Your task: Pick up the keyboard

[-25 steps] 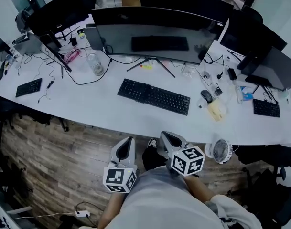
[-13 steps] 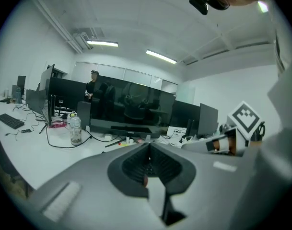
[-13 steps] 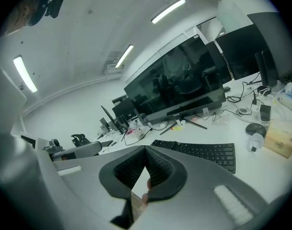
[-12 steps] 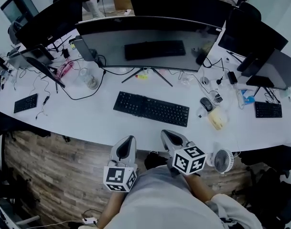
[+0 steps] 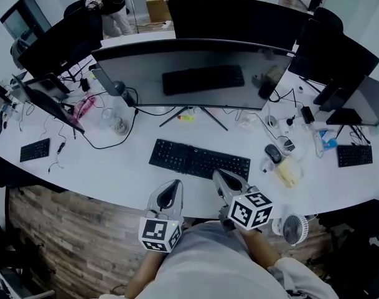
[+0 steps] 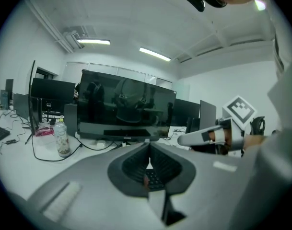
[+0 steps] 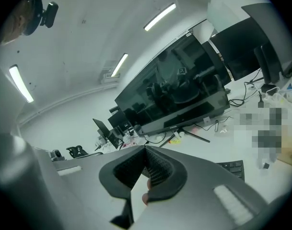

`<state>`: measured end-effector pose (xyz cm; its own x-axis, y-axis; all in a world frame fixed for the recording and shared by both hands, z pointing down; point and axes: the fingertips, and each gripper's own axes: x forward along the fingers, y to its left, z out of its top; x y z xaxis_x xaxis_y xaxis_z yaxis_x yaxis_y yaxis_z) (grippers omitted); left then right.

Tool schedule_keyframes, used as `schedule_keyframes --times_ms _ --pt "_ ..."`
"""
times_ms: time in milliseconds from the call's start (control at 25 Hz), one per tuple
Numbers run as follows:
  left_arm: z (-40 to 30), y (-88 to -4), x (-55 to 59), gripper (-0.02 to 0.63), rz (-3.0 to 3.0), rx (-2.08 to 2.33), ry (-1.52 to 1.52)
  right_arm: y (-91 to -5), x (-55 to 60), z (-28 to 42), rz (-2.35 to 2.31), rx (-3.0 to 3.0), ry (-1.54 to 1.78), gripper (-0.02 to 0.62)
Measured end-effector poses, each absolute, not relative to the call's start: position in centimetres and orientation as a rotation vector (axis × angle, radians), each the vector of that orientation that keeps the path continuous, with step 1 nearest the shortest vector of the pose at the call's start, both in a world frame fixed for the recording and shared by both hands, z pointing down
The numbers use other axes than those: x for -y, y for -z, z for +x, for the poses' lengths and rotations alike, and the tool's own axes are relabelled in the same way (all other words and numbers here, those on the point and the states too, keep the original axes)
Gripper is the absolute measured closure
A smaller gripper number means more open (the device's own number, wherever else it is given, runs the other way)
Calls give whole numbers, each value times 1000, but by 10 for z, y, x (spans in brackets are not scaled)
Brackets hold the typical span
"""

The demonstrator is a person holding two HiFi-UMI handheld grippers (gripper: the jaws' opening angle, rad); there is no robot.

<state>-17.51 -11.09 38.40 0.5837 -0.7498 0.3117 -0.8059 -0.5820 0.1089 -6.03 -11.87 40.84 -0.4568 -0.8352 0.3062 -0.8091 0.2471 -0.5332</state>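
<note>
A black full-size keyboard (image 5: 198, 161) lies on the white desk (image 5: 121, 173), in front of the big curved monitor (image 5: 195, 73). My left gripper (image 5: 172, 189) is shut and empty at the desk's front edge, just short of the keyboard's left half. My right gripper (image 5: 221, 178) is shut too, with its tip at the keyboard's near edge toward the right end. In the left gripper view a few keys of the keyboard (image 6: 153, 180) show below the closed jaws. In the right gripper view a corner of the keyboard (image 7: 232, 168) shows at the right.
A clear bottle (image 5: 117, 120) and cables lie left of the monitor stand. A mouse (image 5: 273, 153) and a tan object (image 5: 287, 172) sit right of the keyboard. A small fan (image 5: 293, 228) stands at the desk edge. Small keyboards lie far left (image 5: 35, 149) and far right (image 5: 354, 156).
Both grippers have moved forward from over the wooden floor to the desk's front edge, close to the keyboard. Both stayed shut.
</note>
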Motion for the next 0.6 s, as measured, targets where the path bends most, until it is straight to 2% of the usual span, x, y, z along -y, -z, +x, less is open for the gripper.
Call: schedule_keyframes --times_ms 600 --pt "-163 -390 139 606 2620 1240 -363 -424 127 -63 -1593 -2344 1116 594"
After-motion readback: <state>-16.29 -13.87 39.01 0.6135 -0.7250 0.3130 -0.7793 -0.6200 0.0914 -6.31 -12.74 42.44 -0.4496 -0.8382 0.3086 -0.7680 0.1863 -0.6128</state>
